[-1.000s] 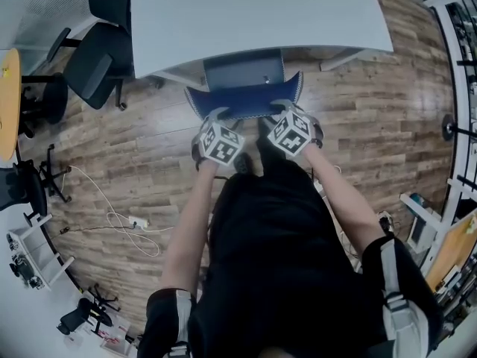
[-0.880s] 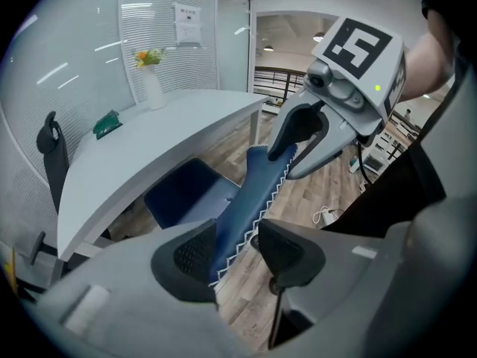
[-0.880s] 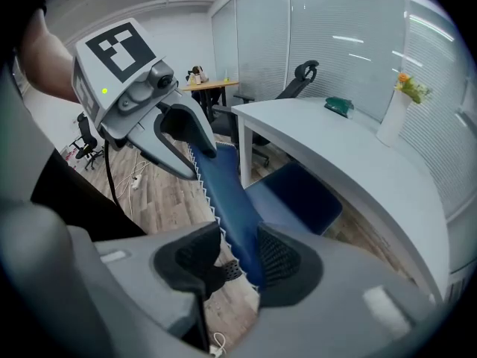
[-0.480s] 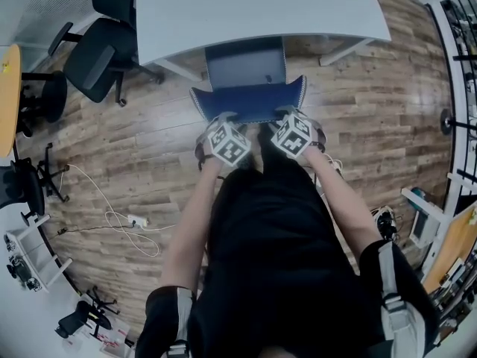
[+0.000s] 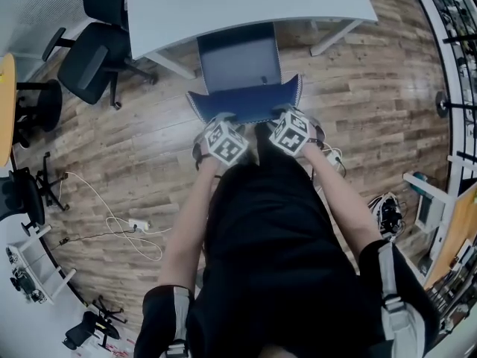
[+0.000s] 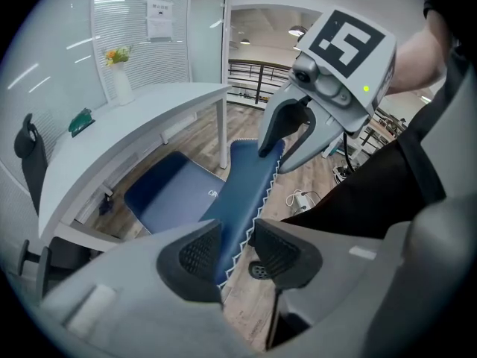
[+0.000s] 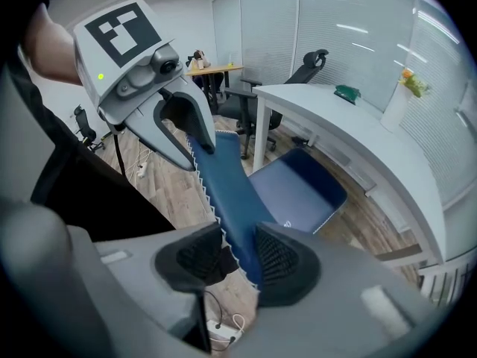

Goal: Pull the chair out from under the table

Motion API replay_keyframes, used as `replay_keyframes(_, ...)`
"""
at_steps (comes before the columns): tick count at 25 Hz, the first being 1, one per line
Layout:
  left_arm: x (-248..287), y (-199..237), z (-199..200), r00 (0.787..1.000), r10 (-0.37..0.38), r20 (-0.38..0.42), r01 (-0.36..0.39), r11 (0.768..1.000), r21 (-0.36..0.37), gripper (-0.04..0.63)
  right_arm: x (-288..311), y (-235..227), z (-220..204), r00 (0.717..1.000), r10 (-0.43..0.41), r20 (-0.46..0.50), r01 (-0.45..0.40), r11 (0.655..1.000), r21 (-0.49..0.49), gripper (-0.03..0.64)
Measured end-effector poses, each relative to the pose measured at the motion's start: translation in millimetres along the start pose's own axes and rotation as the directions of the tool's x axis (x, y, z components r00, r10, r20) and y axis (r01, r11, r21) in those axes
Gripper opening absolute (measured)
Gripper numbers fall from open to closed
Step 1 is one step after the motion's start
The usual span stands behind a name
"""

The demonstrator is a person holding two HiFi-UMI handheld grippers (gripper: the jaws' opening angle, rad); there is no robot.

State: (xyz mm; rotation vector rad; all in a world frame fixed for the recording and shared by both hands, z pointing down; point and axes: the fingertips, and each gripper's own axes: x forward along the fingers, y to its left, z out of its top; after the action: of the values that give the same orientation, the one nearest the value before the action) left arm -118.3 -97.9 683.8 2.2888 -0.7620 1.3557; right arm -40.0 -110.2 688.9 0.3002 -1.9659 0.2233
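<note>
Chair (image 5: 238, 62): seat mostly out past the table (image 5: 246, 2) edge, front still beneath it | backrest (image 5: 246, 103) top rim pinched between the pads of left gripper (image 6: 237, 248) and right gripper (image 7: 240, 258), jaws narrow, having just been closing | person (image 5: 268, 259) close behind | bare floor (image 5: 358, 95) on both sides | black chair (image 5: 93, 58) by the table's left corner

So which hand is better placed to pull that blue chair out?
Neither, I'd say: left gripper and right gripper each clamp one end of the chair backrest, jaws having just been closing, so pull with both.
</note>
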Motion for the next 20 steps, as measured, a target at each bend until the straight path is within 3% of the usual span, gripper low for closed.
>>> replay_keyframes(20, -17.1, -63.8, -33.6, 0.997, -0.079, 0.006, 0.079, 0.995, 0.056, 0.137, -11.7, 68.9, -30.8, 1.000, -0.012, -0.025, 0.014, 0.998, 0.058, 0.144)
